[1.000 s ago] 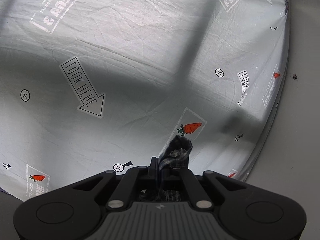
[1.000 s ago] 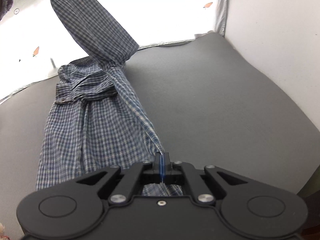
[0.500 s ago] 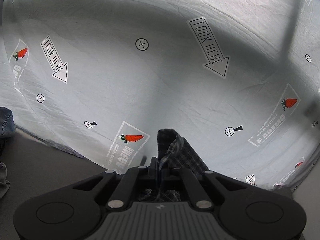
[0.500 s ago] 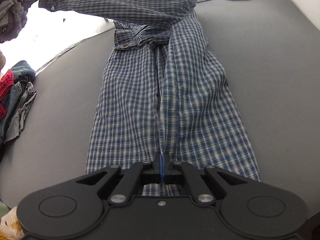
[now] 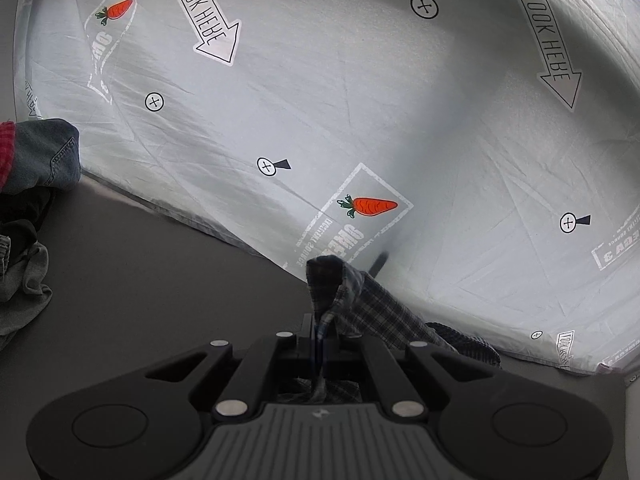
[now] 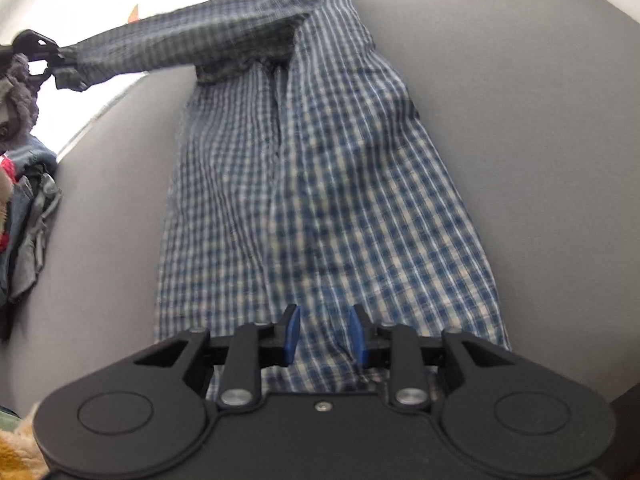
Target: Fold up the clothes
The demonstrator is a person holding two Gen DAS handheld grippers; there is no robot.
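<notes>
1. The plaid shirt [image 6: 320, 184] lies lengthwise on the grey table [image 6: 520, 120], running from the right gripper [image 6: 323, 334] toward 12 o'clock.
2. The right gripper's blue pads [image 6: 292, 334] stand apart, holding nothing; the hem lies under and between them.
3. The left gripper [image 5: 318, 338] is clamped on a sleeve end [image 5: 340, 292], which rises at 12 o'clock from its tips.
4. In the right view the sleeve stretches toward 10 o'clock, lifted off the table.
5. A pile of clothes [image 6: 28, 208] sits at 9 o'clock.
6. A printed white sheet [image 5: 360, 112] fills the left view.
</notes>
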